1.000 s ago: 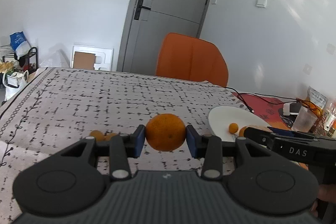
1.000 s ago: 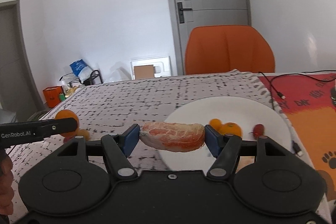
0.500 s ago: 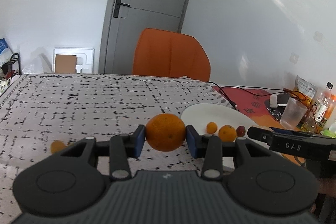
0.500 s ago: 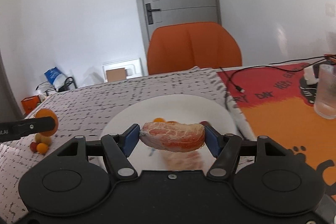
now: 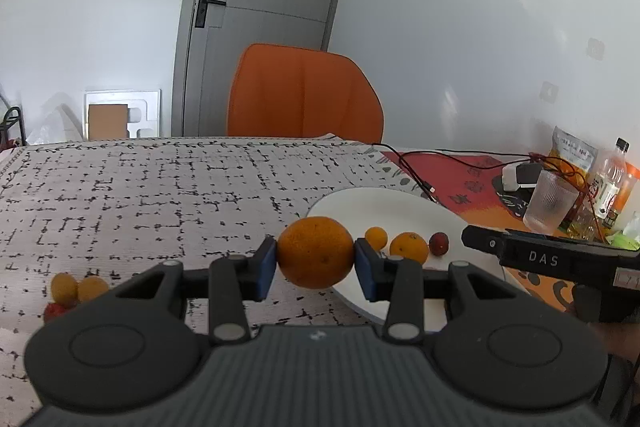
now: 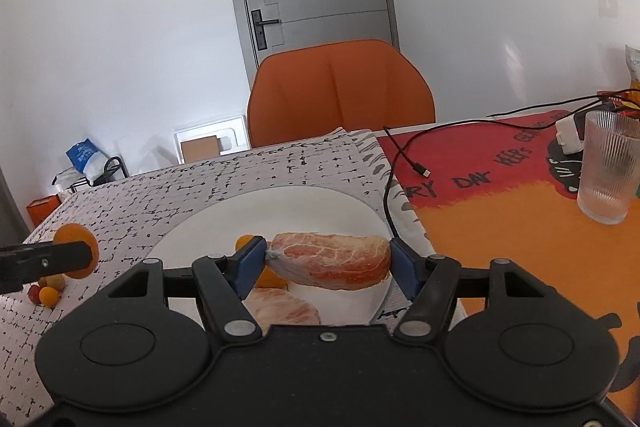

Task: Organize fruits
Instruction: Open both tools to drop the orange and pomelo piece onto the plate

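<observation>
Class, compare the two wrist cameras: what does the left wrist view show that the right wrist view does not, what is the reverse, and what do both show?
Only the left wrist view shows a small red fruit on the white plate and a bottle behind the glass. Only the right wrist view shows the peeled citrus segment held by the right gripper and another segment lying on the plate. Both show the orange held by the left gripper, the plate, the glass and the orange chair.

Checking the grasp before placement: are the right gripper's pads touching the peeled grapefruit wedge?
Touching. The right wrist view shows both blue pads pressed against the ends of the grapefruit wedge, held above the white plate.
</observation>
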Demonstrator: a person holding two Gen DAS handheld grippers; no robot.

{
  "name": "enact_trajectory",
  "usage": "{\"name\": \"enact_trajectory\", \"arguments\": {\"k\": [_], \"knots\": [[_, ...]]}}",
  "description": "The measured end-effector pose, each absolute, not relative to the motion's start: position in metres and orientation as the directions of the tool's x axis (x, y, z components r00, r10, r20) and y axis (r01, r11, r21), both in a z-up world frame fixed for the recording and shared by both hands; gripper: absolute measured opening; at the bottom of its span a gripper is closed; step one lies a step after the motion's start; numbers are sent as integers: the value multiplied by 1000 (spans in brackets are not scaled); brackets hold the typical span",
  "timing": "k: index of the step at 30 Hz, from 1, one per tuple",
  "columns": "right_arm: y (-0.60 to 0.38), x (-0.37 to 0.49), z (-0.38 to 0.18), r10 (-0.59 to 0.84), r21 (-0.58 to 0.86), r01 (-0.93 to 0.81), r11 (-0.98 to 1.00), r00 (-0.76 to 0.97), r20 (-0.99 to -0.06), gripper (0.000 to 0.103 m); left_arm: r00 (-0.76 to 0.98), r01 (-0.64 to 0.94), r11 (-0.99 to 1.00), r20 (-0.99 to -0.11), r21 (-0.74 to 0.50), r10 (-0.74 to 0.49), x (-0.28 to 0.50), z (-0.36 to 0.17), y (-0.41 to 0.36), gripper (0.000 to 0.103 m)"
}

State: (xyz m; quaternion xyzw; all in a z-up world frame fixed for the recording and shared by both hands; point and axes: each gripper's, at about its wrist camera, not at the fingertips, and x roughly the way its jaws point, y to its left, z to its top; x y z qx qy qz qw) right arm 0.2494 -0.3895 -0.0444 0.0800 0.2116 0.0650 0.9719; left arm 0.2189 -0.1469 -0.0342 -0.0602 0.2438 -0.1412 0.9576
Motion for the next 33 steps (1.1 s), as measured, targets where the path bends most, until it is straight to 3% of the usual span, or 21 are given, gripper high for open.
{"name": "enact_trajectory", "arguments": {"k": [4,10,19,30,33], "knots": [[-391,253,-46,166,192,-95,977,900,-403,65,836,246,952,-457,-182,-303,225,-37,-153,41],[-395,248,-46,150,196,-80,977,913,-380,83,829,259,949,-463,-179,-313,231,-39,-161,41],[-391,222,-49,196,229,-112,967,902,-384,85,811,294,939,-473,-180,-344,239,-41,-179,41],[-386,215,-52,221,255,-127,959,896,-384,86,826,250,951,-473,-182,-308,236,-36,-170,50],[-383,215,-52,226,263,-129,956,896,-382,88,828,236,954,-476,-182,-296,232,-36,-162,62]]}}
